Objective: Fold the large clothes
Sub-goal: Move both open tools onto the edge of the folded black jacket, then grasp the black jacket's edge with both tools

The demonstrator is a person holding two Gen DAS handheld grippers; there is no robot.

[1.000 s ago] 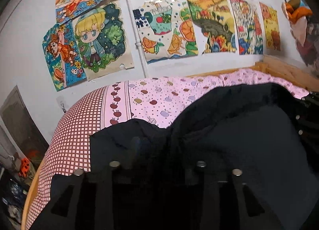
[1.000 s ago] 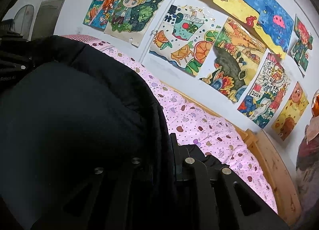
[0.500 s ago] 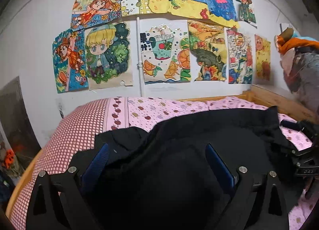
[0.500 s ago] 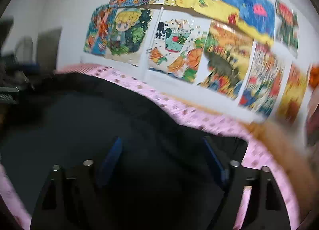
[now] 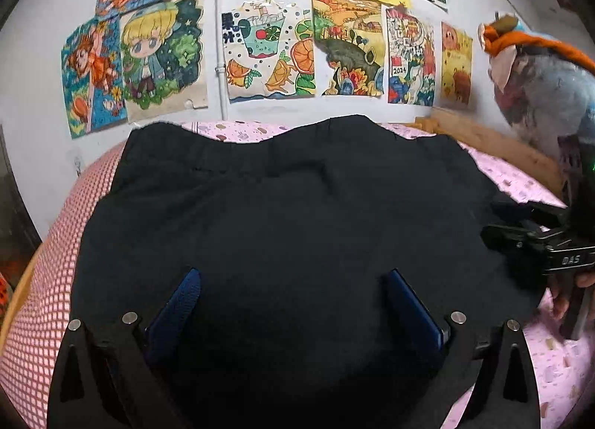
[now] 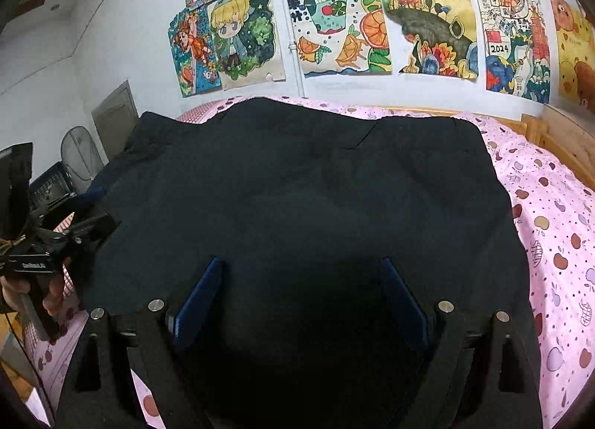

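From the left wrist view, the large black fabric garment [image 5: 290, 213] lies spread flat on the pink patterned bedsheet [image 5: 520, 179], apparently one fold laid and more folding left. The left gripper [image 5: 293, 302] has just been opening; its blue pads stand wide, pinching nothing, cloth lying below them. Only this view shows the red-checked sheet part [image 5: 48, 280] and a stuffed toy [image 5: 539, 86].

The right wrist view shows the right gripper [image 6: 297, 295], also just opened, spread and empty over the garment's near edge. Only here appear the door [image 6: 115, 116] and fan [image 6: 80, 157].
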